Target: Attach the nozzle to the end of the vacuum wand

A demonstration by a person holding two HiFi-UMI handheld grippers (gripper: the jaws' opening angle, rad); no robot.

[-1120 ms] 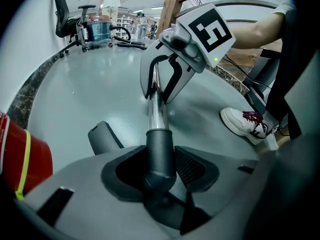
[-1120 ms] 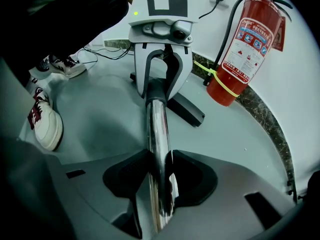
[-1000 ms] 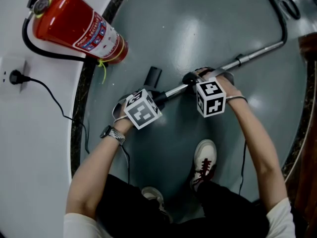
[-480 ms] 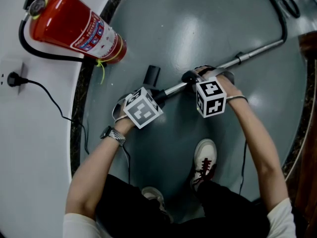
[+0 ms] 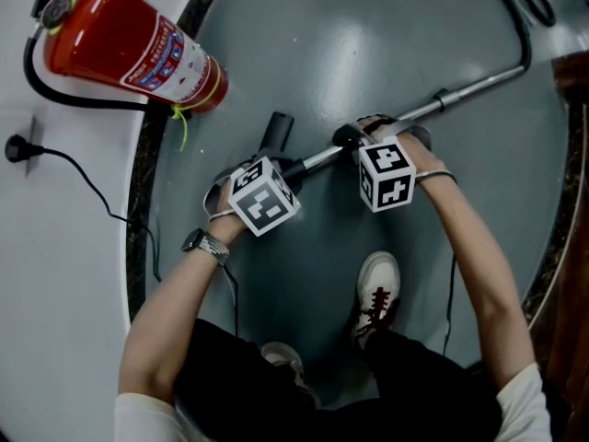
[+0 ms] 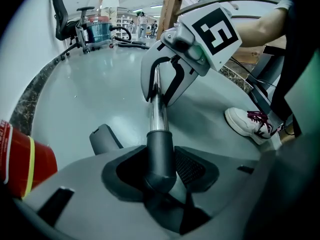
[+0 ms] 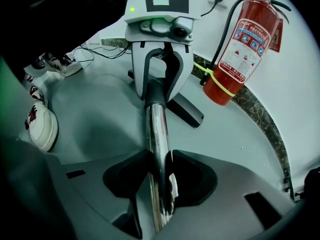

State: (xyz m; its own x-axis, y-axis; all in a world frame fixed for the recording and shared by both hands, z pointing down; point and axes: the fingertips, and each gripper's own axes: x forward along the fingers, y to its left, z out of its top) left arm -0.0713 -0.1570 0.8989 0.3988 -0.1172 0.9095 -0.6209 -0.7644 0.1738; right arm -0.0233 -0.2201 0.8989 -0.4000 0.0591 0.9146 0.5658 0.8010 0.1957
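My left gripper (image 6: 160, 171) is clamped on the dark neck of the nozzle (image 5: 278, 134), and my right gripper (image 7: 159, 179) is closed round the chrome wand (image 5: 469, 88) just up the tube from it, so both parts are in hand and lined up along one axis. In the left gripper view the bright tube runs straight into the dark sleeve with no gap that I can see, so I judge the joint is made or very nearly so. I cannot tell whether it is pushed fully home. What seems left is a firm push together, a check that it holds, and letting go. Seen from my head, the nozzle's flat head lies on the floor at about 11 o'clock from my left gripper. The wand runs off toward 2 o'clock to where a dark hose (image 5: 526, 28) takes over. The floor (image 5: 368, 35) is smooth, glossy grey-green with soft glare, hard and probably a bit slippery under the nozzle. A dark speckled skirting strip (image 5: 145, 201) curves along it at 9 o'clock, below a white wall. A red fire extinguisher (image 5: 124, 44) stands at 10 o'clock, with a black plug (image 5: 17, 147) and its cable nearby. My white shoe (image 5: 377, 288) sits at 6 o'clock. Far off, the left gripper view shows an office chair (image 6: 62, 14).
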